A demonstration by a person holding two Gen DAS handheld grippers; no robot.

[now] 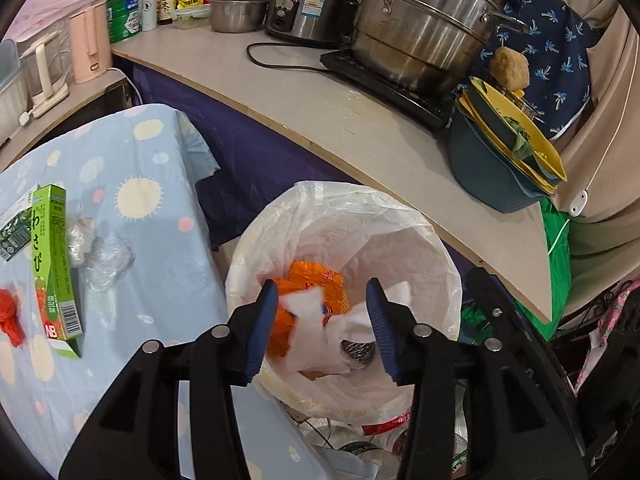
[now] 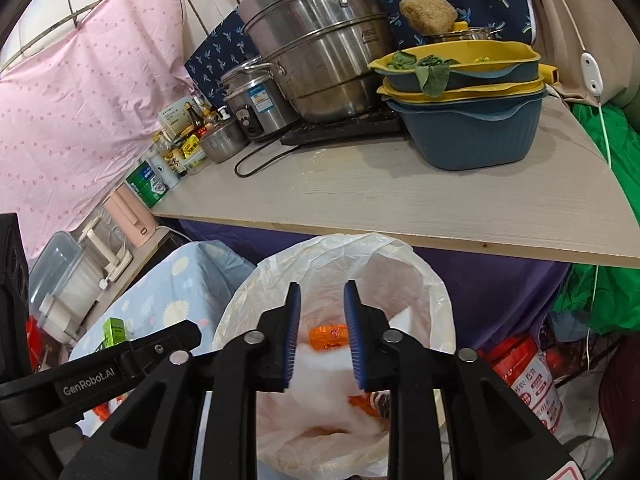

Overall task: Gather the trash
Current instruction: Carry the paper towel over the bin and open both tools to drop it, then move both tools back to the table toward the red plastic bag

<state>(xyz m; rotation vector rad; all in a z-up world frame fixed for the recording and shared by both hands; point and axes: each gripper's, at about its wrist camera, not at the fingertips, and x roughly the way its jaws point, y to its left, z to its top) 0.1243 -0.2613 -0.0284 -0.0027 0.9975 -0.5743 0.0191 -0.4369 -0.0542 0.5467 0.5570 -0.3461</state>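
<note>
A bin lined with a white plastic bag (image 1: 400, 232) (image 2: 424, 288) stands under the counter edge. Inside lie an orange wrapper (image 1: 316, 280) (image 2: 332, 336) and white tissue (image 1: 308, 332) (image 2: 320, 364). My left gripper (image 1: 324, 320) hangs over the bin mouth, its jaws apart, the pads pressing on nothing. Beside it my right gripper (image 2: 322, 320) is also above the bin, with a narrower gap and nothing gripped. On the blue spotted tablecloth (image 1: 132, 168) to the left lie a green wasabi box (image 1: 54, 264), crumpled clear plastic (image 1: 106, 260) and a red scrap (image 1: 10, 312).
The beige counter (image 1: 340, 120) (image 2: 360, 200) behind the bin carries a large steel steamer pot (image 1: 420, 28), a rice cooker (image 1: 304, 4), stacked blue and yellow bowls (image 1: 500, 152) and bottles. A red and white tub (image 2: 528, 380) stands on the floor at the right.
</note>
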